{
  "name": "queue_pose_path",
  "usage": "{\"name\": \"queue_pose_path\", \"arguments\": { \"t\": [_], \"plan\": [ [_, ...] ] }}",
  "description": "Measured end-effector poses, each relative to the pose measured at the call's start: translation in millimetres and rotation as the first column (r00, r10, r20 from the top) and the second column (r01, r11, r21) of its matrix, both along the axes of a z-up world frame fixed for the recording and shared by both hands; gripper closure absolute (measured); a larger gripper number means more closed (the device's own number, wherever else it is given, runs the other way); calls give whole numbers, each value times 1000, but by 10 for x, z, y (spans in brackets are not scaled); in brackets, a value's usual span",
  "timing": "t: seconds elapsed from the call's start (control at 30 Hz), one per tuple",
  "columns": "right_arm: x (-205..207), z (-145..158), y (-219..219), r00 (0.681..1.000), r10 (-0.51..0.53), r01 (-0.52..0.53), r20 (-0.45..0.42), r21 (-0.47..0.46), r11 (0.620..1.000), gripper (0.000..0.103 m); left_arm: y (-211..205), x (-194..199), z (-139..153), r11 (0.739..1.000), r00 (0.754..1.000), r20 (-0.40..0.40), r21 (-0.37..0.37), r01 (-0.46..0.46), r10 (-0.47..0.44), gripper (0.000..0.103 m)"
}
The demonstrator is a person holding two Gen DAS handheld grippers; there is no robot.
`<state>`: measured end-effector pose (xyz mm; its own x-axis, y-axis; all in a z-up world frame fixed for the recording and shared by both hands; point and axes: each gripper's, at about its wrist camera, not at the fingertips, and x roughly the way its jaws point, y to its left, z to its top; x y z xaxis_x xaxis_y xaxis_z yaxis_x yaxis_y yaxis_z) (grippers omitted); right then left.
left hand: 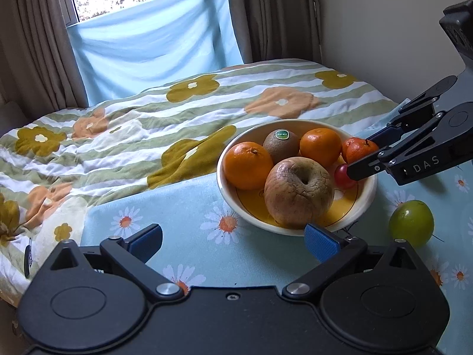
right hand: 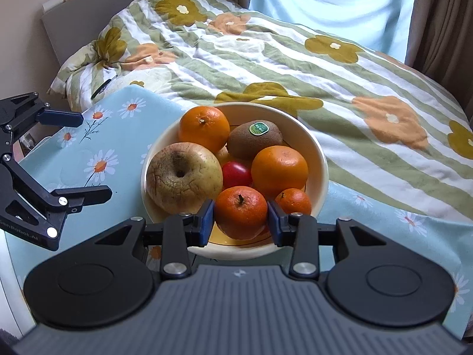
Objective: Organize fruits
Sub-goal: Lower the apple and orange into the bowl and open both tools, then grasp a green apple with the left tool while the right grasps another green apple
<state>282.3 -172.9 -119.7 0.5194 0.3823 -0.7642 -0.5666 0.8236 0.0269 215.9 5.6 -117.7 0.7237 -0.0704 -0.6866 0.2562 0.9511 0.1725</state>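
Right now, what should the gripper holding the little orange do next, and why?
Probably lower it slightly and open. The right gripper is shut on the small orange, already over the bowl beside the other fruit. After that, the green fruit is still out on the cloth, and the left gripper is open and empty.

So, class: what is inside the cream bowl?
The cream bowl holds a wrinkled apple, a kiwi, two oranges, two tangerines and a small red fruit. Its yellow bottom is mostly covered, so anything beneath the fruit is hidden.
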Motion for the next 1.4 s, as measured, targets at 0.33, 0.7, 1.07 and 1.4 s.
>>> {"name": "queue_pose_path", "arguments": {
  "t": [0.33,0.7,1.07,1.4],
  "plan": [
    [-138,32,-48,996,-47,45,72,21,999,0,44,-101,18,999,1000,-10,-24,-28,27,0],
    [-396,351,-165,987,-125,120,101,48,992,0,28,-305,325,998,999,24,-43,-37,38,0],
    [-932,897,-349,968,-202,196,146,54,979,0,-65,-698,821,996,995,84,-75,-53,59,0],
    [-1385,1111,-709,936,-298,293,189,54,955,0,-308,-928,1018,990,993,105,-134,-38,52,0]
  ]
}}
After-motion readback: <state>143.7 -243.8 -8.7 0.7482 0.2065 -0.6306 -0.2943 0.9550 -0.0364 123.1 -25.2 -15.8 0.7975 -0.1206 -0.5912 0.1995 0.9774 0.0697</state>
